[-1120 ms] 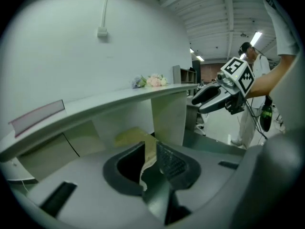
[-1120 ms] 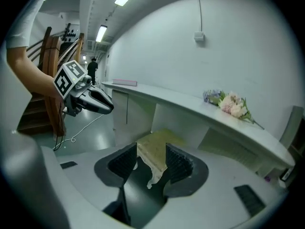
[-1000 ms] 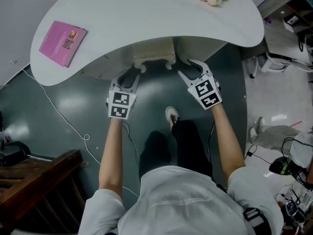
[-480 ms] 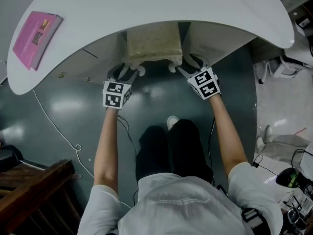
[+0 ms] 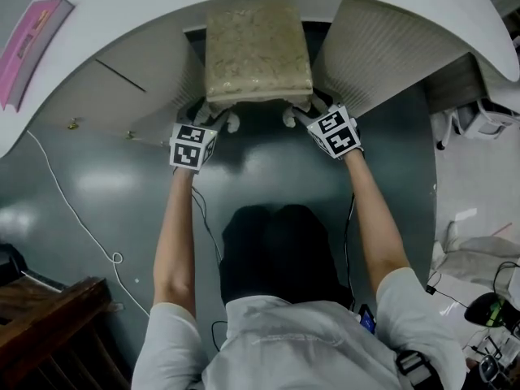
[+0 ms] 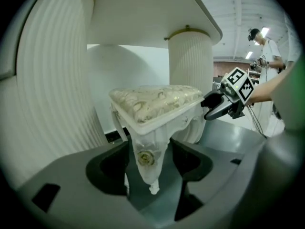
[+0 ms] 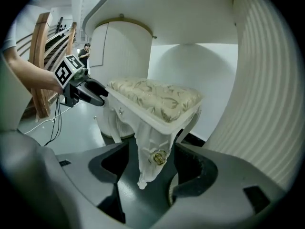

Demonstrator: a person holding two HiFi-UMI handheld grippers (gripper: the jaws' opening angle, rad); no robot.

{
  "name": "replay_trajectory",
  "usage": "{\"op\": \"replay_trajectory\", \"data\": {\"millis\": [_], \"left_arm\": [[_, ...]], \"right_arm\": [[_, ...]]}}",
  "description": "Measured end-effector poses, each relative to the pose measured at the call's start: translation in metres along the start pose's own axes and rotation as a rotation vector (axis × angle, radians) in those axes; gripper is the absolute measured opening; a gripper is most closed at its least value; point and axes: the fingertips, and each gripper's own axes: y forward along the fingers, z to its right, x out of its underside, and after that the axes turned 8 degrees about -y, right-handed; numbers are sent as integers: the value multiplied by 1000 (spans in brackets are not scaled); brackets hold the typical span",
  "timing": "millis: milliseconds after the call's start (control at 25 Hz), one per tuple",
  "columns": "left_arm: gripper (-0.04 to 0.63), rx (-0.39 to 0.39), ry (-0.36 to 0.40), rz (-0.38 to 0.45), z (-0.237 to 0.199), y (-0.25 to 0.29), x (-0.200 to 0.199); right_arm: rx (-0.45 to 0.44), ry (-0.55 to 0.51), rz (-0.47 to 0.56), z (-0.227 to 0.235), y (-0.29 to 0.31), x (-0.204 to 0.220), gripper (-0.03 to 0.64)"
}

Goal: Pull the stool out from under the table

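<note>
left gripper (image 5: 216, 119) and right gripper (image 5: 301, 117) have dropped to the stool (image 5: 257, 51), still tucked under the white table (image 5: 162, 6). jaws just opened wide, each astride a front leg (image 6: 147, 159), not pinching. clamp next, then pull.

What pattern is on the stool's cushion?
The cushion is cream with beige leaves, clearest in the right gripper view.

A stool (image 5: 258, 51) stands under the table (image 5: 146, 6), between the left pedestal (image 5: 175, 75) and the right pedestal (image 5: 382, 51). A book (image 5: 28, 31) lies on the tabletop's far left end. A cable (image 5: 73, 197) trails across the floor (image 5: 268, 165) left of the stool. Nearer, at lower left, stands what may be a wooden staircase (image 5: 41, 323).
</note>
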Motion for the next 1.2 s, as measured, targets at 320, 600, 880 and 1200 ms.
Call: {"op": "replay_trajectory", "data": {"millis": [320, 600, 880, 1200], "left_arm": [[223, -19, -55, 21, 0, 9, 4], [173, -37, -107, 76, -5, 2, 9], [166, -27, -58, 36, 7, -11, 20], [163, 3, -82, 53, 32, -41, 37]], "right_arm": [[60, 1, 16, 1, 9, -1, 283], [89, -13, 26, -3, 7, 0, 232], [92, -24, -1, -17, -6, 6, 232], [100, -26, 11, -44, -34, 17, 232]]}}
